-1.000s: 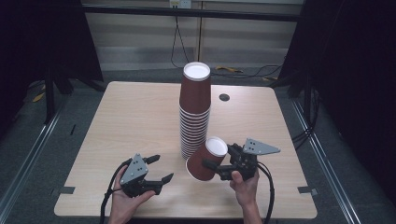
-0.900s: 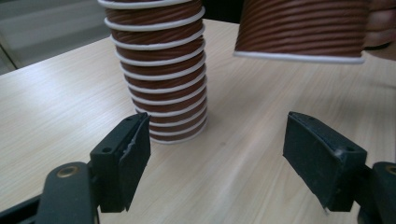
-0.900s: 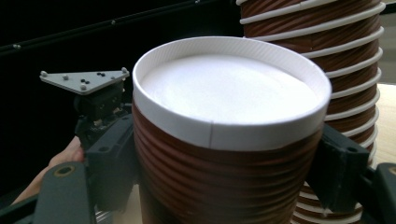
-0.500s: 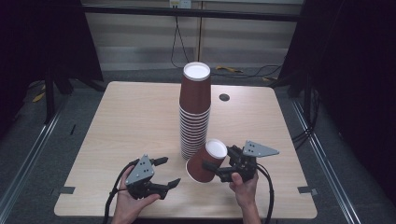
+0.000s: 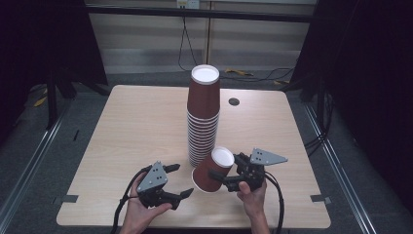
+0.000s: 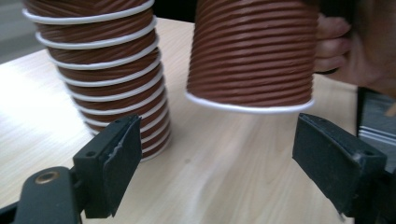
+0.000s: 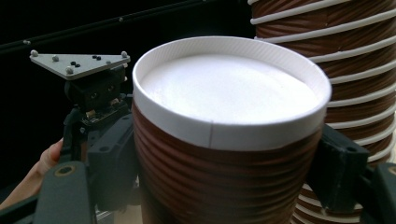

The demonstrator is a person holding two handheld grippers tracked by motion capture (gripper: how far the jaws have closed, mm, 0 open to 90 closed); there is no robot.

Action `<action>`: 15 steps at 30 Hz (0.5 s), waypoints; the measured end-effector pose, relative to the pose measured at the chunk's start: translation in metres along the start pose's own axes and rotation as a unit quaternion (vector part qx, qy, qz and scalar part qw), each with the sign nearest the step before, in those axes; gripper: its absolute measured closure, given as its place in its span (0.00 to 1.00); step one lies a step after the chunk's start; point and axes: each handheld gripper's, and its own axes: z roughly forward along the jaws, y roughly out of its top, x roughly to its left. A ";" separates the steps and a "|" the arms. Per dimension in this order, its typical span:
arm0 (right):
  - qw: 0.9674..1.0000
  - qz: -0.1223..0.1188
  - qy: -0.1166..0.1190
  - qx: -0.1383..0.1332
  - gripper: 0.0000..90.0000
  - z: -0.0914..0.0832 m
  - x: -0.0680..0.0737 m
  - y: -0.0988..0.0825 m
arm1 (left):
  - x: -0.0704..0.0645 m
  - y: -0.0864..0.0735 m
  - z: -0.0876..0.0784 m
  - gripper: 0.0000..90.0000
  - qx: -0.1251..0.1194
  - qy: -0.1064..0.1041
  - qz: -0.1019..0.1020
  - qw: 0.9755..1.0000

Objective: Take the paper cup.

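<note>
Cup: single brown ribbed paper cup point(image 5: 212, 169), held upside down and tilted, its white base toward the camera above, lifted off the counter point(image 5: 131, 126) just in front of the stack.
Grip on cup: my right hand-held gripper point(image 5: 228, 176) has a jaw on each side of the cup wall (pads pressed to the ribs in the right gripper view point(image 7: 224, 154)).
Left hand-held gripper: my left hand-held gripper point(image 5: 181, 180) has just been opening; its jaws stand partly apart with nothing between them.
Left gripper view: cup rim point(image 6: 250, 60) hangs just above and ahead of my open jaws, not touching them.
Stack: tall stack of nested brown cups point(image 5: 203, 117) stands upright mid-counter, just beside the held cup; whether they touch I cannot tell.
Hands: both come in at the near edge, cables trailing.
Counter: pale wood, a small dark round hole point(image 5: 234, 102) to the right of the stack.
</note>
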 end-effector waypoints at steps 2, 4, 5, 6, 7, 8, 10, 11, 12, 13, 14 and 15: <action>1.000 -0.001 0.001 0.002 0.24 0.000 0.000 0.000 | -0.001 0.000 0.001 0.17 -0.002 -0.003 -0.001 1.000; 1.000 -0.002 0.005 0.001 0.24 0.001 0.000 -0.001 | -0.002 0.001 0.002 0.17 0.002 -0.006 0.000 1.000; 1.000 -0.002 0.003 0.001 0.24 0.001 0.001 -0.001 | -0.002 0.002 0.002 0.17 0.004 -0.006 0.002 1.000; 1.000 -0.002 0.001 0.001 0.24 0.001 0.001 -0.002 | -0.003 0.002 0.003 0.17 0.003 -0.003 0.002 1.000; 1.000 -0.002 0.001 0.001 0.24 0.002 0.001 -0.002 | -0.003 0.003 0.004 0.17 0.003 -0.001 0.004 1.000; 1.000 -0.003 0.000 0.000 0.24 0.002 0.001 -0.002 | -0.004 0.003 0.004 0.17 0.002 -0.005 0.004 1.000; 1.000 -0.003 -0.009 0.004 0.24 0.003 0.002 -0.003 | -0.005 0.004 0.006 0.17 0.000 -0.008 0.002 1.000; 1.000 -0.002 -0.019 0.006 0.24 0.004 0.002 -0.003 | -0.005 0.005 0.006 0.17 0.002 -0.009 0.004 1.000; 1.000 -0.002 -0.026 0.008 0.24 0.004 0.002 -0.003 | -0.005 0.005 0.007 0.17 0.001 -0.010 0.003 1.000; 1.000 -0.002 -0.029 0.009 0.24 0.005 0.002 -0.004 | -0.005 0.006 0.008 0.17 0.001 -0.009 0.002 1.000; 1.000 -0.002 -0.030 0.009 0.24 0.005 0.003 -0.004 | -0.005 0.006 0.009 0.17 -0.001 -0.013 0.003 1.000; 0.999 -0.003 -0.031 0.009 0.24 0.006 0.003 -0.005 | -0.005 0.006 0.010 0.17 0.000 -0.012 0.003 1.000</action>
